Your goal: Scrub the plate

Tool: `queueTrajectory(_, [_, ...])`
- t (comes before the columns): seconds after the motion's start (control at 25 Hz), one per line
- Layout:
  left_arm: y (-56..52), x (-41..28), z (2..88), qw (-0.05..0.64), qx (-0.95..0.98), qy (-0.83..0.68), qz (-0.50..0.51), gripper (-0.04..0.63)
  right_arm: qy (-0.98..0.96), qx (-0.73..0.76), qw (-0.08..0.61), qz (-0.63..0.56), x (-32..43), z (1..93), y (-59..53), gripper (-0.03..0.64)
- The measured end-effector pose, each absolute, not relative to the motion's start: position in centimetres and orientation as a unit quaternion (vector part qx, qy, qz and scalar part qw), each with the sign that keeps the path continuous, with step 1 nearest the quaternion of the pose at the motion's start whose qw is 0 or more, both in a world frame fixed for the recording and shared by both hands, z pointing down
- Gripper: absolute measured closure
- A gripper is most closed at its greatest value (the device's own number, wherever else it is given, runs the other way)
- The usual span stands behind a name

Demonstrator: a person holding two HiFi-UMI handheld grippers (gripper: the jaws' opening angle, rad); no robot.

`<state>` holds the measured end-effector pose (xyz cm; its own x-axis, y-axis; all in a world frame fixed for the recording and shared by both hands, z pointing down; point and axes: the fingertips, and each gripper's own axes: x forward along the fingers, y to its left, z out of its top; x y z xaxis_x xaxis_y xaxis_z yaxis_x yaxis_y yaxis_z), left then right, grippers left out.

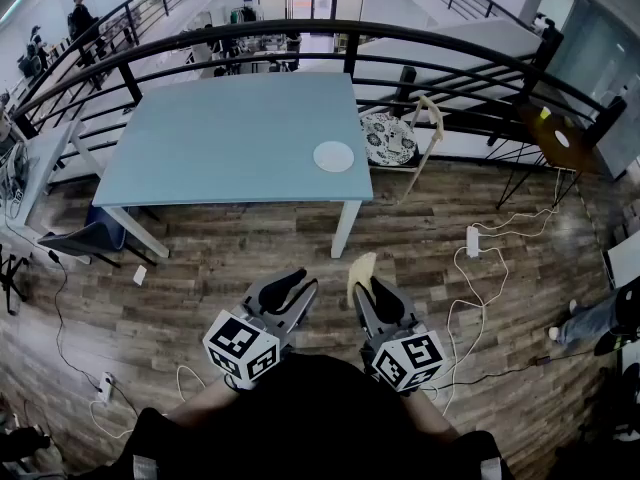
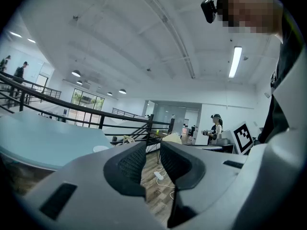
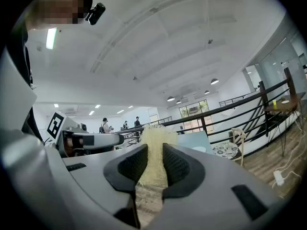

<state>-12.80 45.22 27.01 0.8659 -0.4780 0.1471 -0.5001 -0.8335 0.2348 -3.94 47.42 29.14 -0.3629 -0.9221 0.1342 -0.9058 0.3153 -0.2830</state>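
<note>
We hold both tools low over the wooden floor (image 1: 200,268), short of the pale blue surface (image 1: 230,138), with a black railing (image 1: 300,30) curving behind it. The white plate (image 1: 333,156) lies flat near the surface's right edge, well apart from both tools and touched by neither.

The right gripper (image 1: 370,290) is clamped on a yellowish scrubbing sponge (image 1: 361,268). In the right gripper view the two ribbed black fingers (image 3: 180,164) press against either side of the sponge (image 3: 154,147), which stands upright and pokes out past their tips. The plate (image 3: 200,149) shows small beyond them.

The left gripper (image 1: 292,286) is empty. In the left gripper view its fingers (image 2: 129,164) stand a narrow gap apart. Between them we see only floorboards and a white power strip (image 2: 158,175) with its cable. The plate (image 2: 100,148) sits off to the left on the blue surface.

The two tools point roughly forward, side by side, near each other but not touching. A chair (image 1: 388,138) with a patterned seat stands just beside the surface's right end.
</note>
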Motion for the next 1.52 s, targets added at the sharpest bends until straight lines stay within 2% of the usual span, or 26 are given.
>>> queueTrajectory(0.56, [46.4,-10.1,28.1,0.156,0.947,-0.276,0.044,0.492,0.826,-0.537,0.029,-0.17,-1.8,29.7,48.8,0.512])
queueTrajectory(0.88, [48.3,-6.4,31.6,0.189,0.937,-0.284,0.066,0.492,0.822,-0.524,0.028,-0.223,1.8,33.5,50.2,0.512])
queueTrajectory(1.08, [48.3,-6.7,32.4,0.187,0.934,-0.297,0.071,0.492,0.819,-0.524,0.031,-0.232,1.8,34.7,50.3,0.512])
queueTrajectory(1.52, [38.5,-7.3,33.8,0.2,0.942,-0.261,0.068,0.492,0.791,-0.561,0.027,-0.242,1.4,36.1,41.4,0.512])
